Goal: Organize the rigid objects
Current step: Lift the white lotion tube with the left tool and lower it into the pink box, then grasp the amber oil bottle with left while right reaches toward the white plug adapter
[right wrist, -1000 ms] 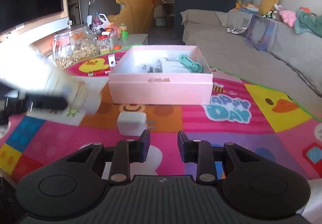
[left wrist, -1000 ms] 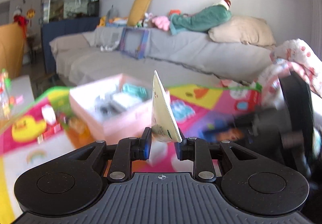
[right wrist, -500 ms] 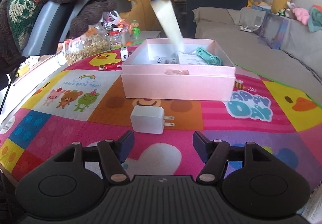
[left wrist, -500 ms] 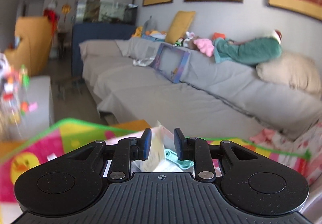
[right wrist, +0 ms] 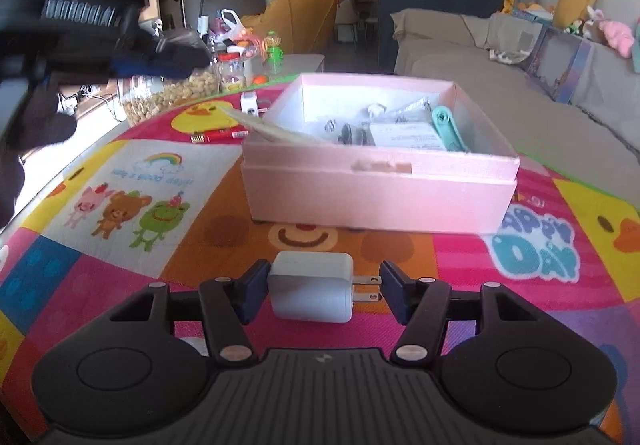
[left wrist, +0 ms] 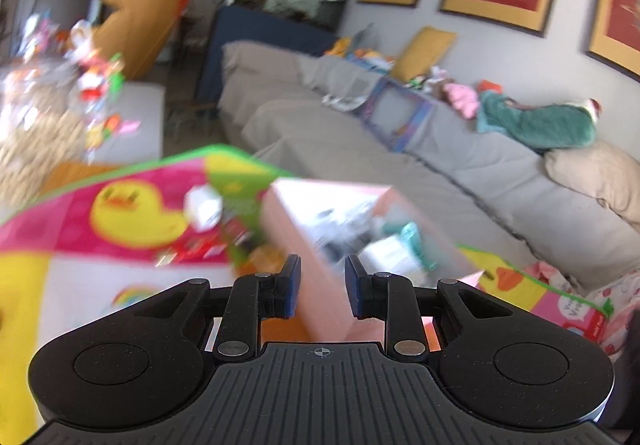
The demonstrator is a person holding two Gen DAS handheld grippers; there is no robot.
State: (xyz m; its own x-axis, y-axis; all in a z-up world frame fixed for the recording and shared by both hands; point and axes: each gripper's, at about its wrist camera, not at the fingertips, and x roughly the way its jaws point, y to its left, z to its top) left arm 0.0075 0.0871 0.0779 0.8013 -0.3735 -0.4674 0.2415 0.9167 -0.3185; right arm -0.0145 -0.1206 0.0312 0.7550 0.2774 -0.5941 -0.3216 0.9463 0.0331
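Observation:
A pink box (right wrist: 380,173) sits on the colourful play mat (right wrist: 120,181); it holds small items, a teal tool (right wrist: 448,125) and a cream card (right wrist: 276,129) leaning over its left rim. A white plug adapter (right wrist: 310,291) lies on the mat between the fingers of my open right gripper (right wrist: 323,291). My left gripper (left wrist: 322,287) is open and empty, above the mat by the blurred pink box (left wrist: 352,229); it also shows at the upper left of the right wrist view (right wrist: 120,57).
A jar of nuts (right wrist: 172,93), small bottles (right wrist: 274,53), a red lighter (right wrist: 220,135) and a small white item (right wrist: 249,105) lie beyond the box at left. A grey sofa (right wrist: 500,57) runs along the right. The mat's left edge drops off.
My left gripper let the cream card go into the pink box and drew back to the left. My right gripper opened wide and moved forward around the white plug adapter.

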